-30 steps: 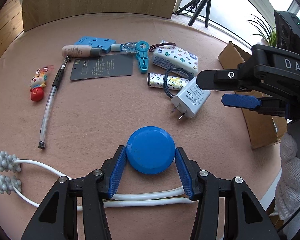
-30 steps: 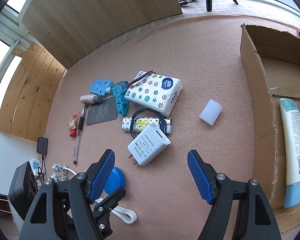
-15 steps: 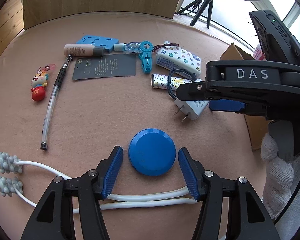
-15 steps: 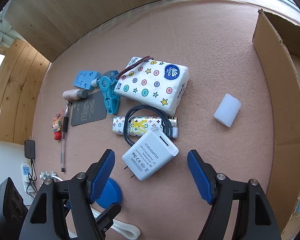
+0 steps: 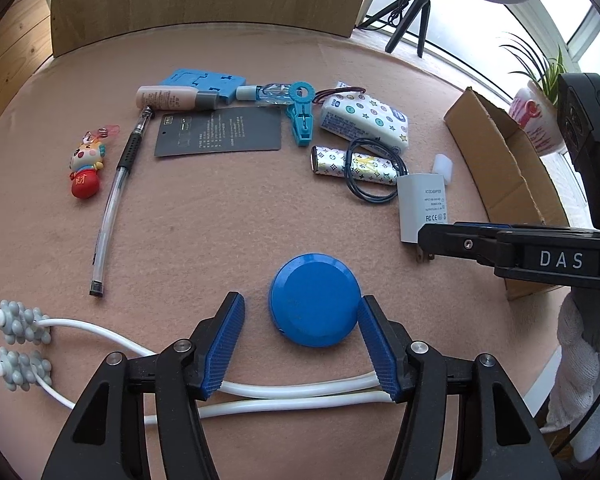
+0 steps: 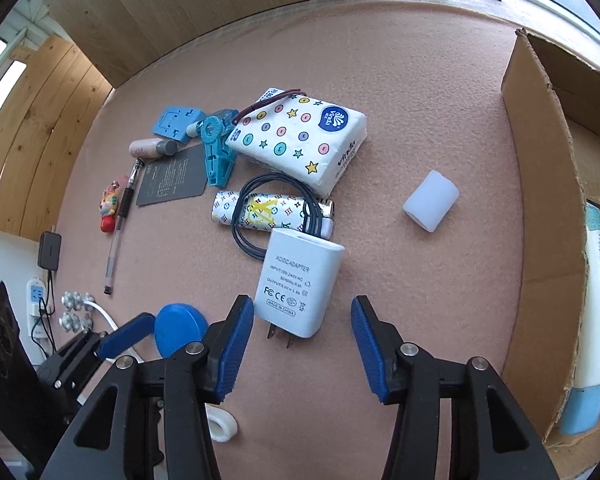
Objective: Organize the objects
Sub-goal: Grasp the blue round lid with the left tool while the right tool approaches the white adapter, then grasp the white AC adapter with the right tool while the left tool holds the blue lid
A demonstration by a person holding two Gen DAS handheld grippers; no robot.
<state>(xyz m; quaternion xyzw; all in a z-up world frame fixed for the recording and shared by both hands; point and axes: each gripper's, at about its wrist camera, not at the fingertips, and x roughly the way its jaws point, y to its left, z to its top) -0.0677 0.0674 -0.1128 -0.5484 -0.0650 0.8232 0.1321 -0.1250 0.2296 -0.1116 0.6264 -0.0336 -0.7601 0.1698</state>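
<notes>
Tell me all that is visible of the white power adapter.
The white power adapter is a smooth plastic block with rounded corners, lying flat on the pink felt table. Grey print reads AC/DC ADAPTER, FC, CE, MADE IN CHINA. Two metal prongs point toward the open right gripper, whose fingers flank it without touching. Its far end lies against the black cable loop.

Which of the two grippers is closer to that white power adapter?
Right. The right gripper straddles the white power adapter's plug end, open; the left gripper sits farther away around the blue round case.

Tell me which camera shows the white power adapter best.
The right wrist view: the white power adapter lies whole, label readable, prongs toward the open right hand-held gripper. The left wrist view shows it small, its lower end hidden behind that gripper.
</notes>
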